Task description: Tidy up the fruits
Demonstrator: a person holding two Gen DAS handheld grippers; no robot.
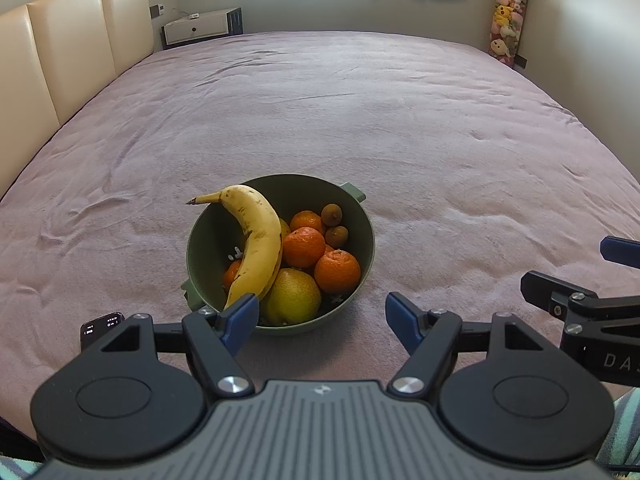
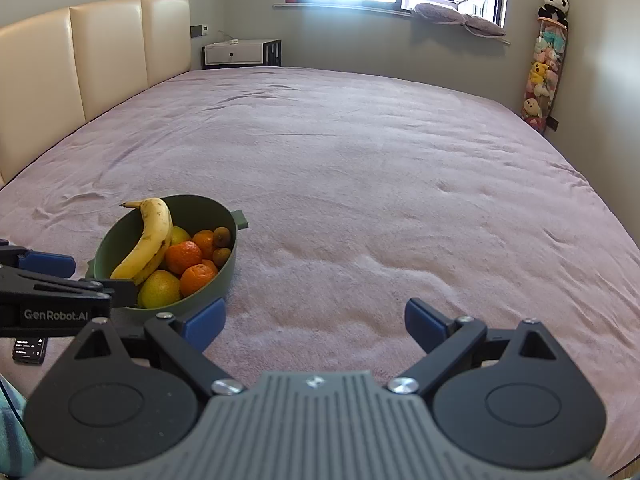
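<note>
Just ahead of your left gripper (image 1: pixel 322 320), near enough that its left pad overlaps the near rim in the left wrist view, sits the green bowl (image 1: pixel 208 220) on the pink bedspread (image 1: pixel 360 120); from your right gripper (image 2: pixel 316 320) it lies ahead and off to the left. Both grippers stand wide open and hold nothing. All the fruit in sight lies in the bowl: the banana (image 1: pixel 256 248) arches over the left side with its stem past the far rim, three or more mandarins (image 1: pixel 304 246) crowd the middle and right, a yellow-green pear (image 1: pixel 294 300) lies at the near wall, and two small brown fruits (image 1: pixel 332 214) sit at the far right. No fruit shows loose on the bedspread, so this could be fruit already gathered, or a bowl waiting to be sorted out onto the bed; the pictures do not settle which. If you do reach in, I judge the banana the easiest hold: come from above with the left gripper, close across its thick middle and squeeze gently, since it bruises. The mandarins are round and will roll, so centre the pads on one. The soft bedding may let the bowl tip, so steady its rim with the right gripper. A phone (image 1: pixel 102 330) lies to the left of your left gripper; keep clear of it.
</note>
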